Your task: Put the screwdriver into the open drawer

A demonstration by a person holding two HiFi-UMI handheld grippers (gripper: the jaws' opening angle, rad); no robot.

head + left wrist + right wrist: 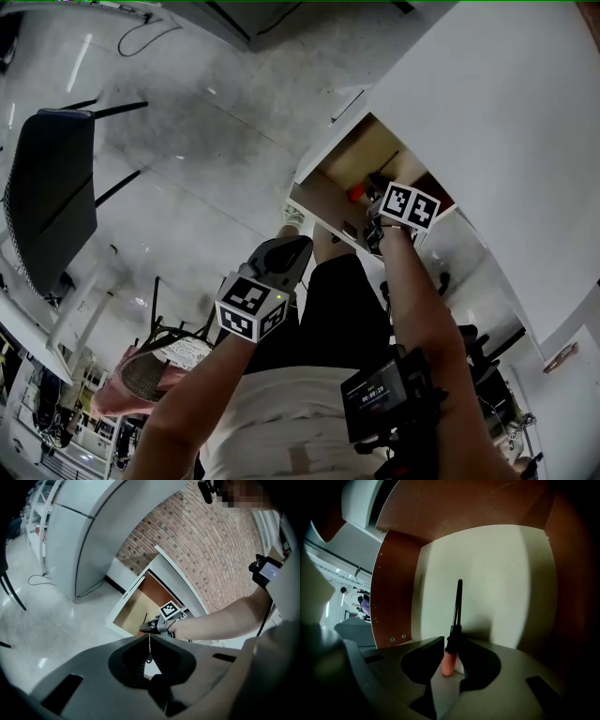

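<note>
The right gripper's fingers [423,648] stand slightly apart around the orange handle of the screwdriver [453,630]. A sliver of pale surface shows between the handle and the right-hand finger, so the right gripper [450,641] looks eased rather than clamped, with the tool sitting loosely in the gap. The handle end lies deepest between the fingers, and the black collar and shaft run straight out past the tips, pointing away from the camera. That fits a shaft-first delivery, with the gripper tipped steeply down so the tool goes lengthwise onto the bottom. Beyond the tips is the pale floor of the open drawer [497,583], with brown side walls on either side, so the screwdriver is already inside the drawer's outline. Its shadow falls close beneath the shaft, which suggests it is low over the floor, though whether the tip rests there cannot be told. The left gripper [150,637] has its fingers pressed together on nothing and hangs back outside the drawer front. It probably has no job here, since the drawer needs no pulling. In the head view the drawer juts out from under a white tabletop [506,112] above a pale floor [187,141]
</note>
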